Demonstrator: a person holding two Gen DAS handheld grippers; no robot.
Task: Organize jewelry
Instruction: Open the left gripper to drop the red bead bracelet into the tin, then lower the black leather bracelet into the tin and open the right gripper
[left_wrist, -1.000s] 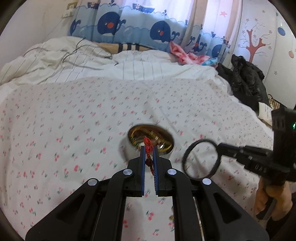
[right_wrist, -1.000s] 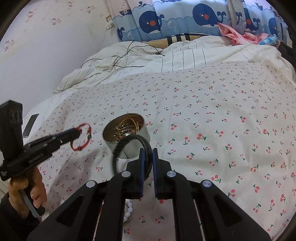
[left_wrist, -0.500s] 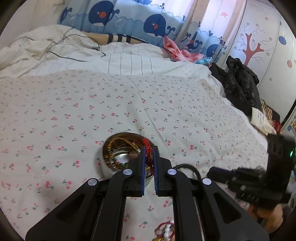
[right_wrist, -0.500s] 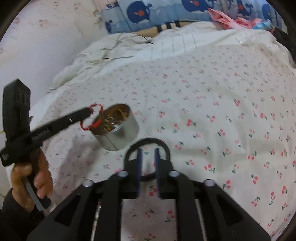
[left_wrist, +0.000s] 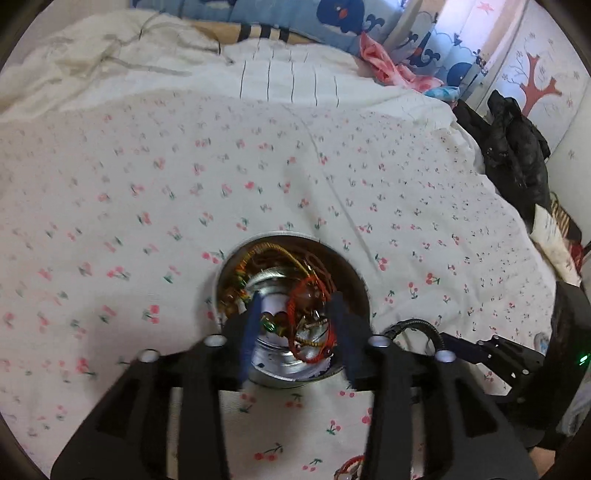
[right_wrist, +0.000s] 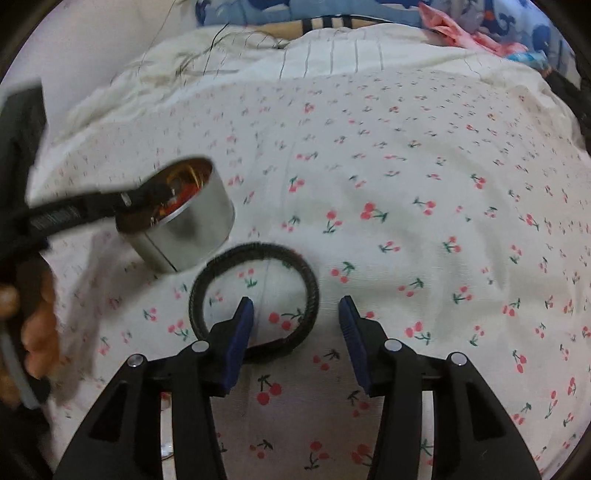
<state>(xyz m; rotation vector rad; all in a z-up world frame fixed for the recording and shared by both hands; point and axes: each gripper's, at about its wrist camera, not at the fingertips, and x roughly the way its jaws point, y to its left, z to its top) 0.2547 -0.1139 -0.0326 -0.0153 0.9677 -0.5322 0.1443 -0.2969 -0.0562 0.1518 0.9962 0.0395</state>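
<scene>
A round metal tin (left_wrist: 347, 266) holding several bracelets sits on the cherry-print bedsheet (left_wrist: 184, 184). My left gripper (left_wrist: 295, 325) is open right over the tin's mouth, and a red string bracelet (left_wrist: 310, 321) lies inside the tin between its fingers. The tin also shows in the right wrist view (right_wrist: 192, 229) at the left. My right gripper (right_wrist: 295, 325) is open, and a black braided bracelet (right_wrist: 255, 295) lies flat on the sheet just ahead of its left finger. The black bracelet also shows in the left wrist view (left_wrist: 417, 326) beside the tin.
More loose jewelry (left_wrist: 351, 469) lies on the sheet near the bottom edge. A white duvet (left_wrist: 258, 74) and whale-print pillows (left_wrist: 332, 14) lie at the far side. Black clothing (left_wrist: 513, 147) is piled at the right edge of the bed.
My left gripper moved over the tin and opened, dropping the red bracelet inside. My right gripper lowered and opened, leaving the black bracelet on the sheet.
</scene>
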